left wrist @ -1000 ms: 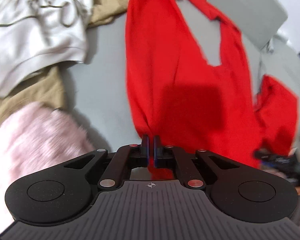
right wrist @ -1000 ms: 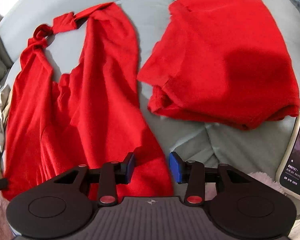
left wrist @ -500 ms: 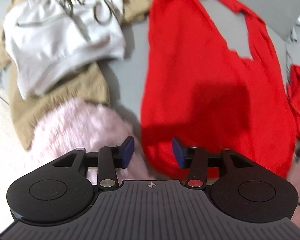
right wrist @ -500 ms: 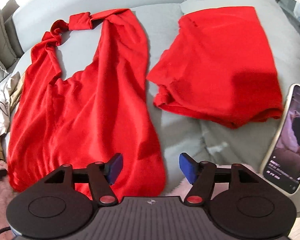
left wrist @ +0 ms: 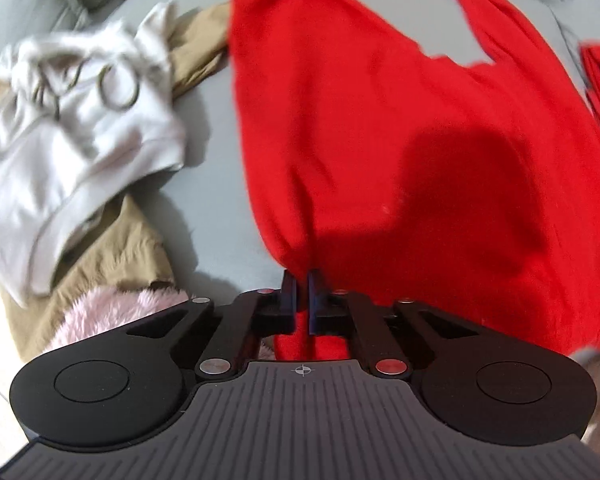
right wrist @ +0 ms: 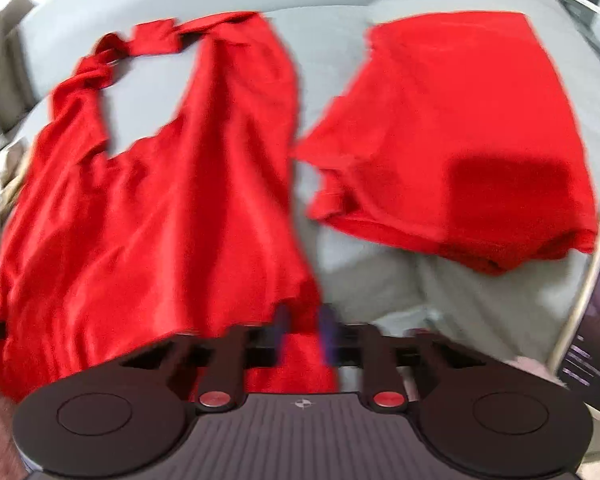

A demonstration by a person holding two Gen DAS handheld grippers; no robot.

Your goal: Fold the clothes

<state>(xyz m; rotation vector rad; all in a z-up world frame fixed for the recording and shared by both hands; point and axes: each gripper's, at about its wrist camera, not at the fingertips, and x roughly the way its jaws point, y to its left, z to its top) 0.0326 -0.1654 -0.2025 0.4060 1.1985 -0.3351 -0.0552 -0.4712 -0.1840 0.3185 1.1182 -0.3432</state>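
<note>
Both my left tongs (left wrist: 302,280) and right tongs (right wrist: 304,328) have just closed on the near hem of the red top (right wrist: 172,200), left of the folded red garment (right wrist: 460,128).

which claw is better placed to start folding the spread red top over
Neither alone. The left claw pinches the near left hem corner of the red top; the right claw has closed on the near right corner.

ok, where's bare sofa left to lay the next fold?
Free: the grey strip between the red halter top and the folded red piece; the cushion below that piece, up to the phone; a strip between top and white hoodie. Crowded: left side, with hoodie, tan garment and pink fleece.
</note>
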